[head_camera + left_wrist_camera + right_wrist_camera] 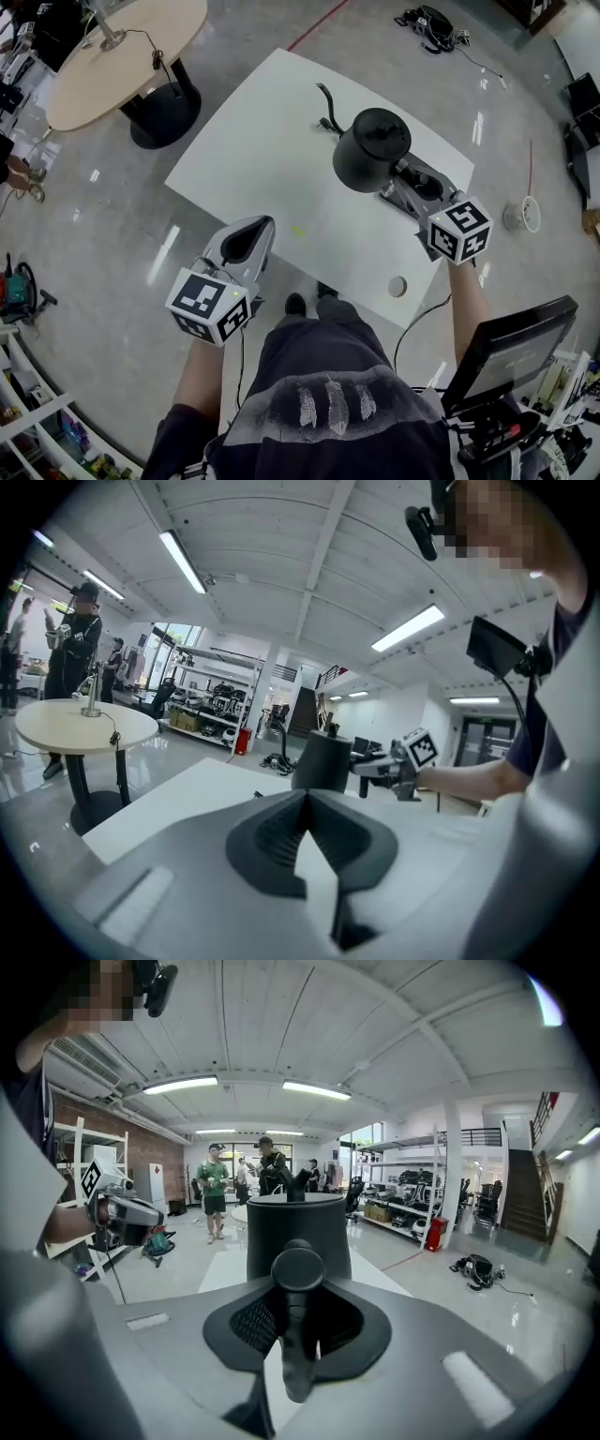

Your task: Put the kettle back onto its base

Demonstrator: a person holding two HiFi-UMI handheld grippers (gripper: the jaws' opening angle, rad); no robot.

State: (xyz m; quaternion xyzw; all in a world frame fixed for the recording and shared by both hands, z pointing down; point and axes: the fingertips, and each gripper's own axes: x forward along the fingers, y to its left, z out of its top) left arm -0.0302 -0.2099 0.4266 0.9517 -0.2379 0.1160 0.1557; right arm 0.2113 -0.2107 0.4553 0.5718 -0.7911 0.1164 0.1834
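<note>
Above counter (262, 155), 1 o'clock, your right tool (401, 180) clamps kettle handle (298, 1326) so kettle (371, 148) hangs upright for base; left tool (251, 232) closed, empty, 7 o'clock.

Round beige table (112, 66) far left, tangled black cables (433, 26) on glossy grey floor (112, 216)

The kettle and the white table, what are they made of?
The kettle looks like metal with a matte black coating. Its body is dull and even, with no bright glare, though it could be plastic. The white table seems to have a laminate or painted board top, which is smooth, flat and seamless with only a faint sheen.
</note>
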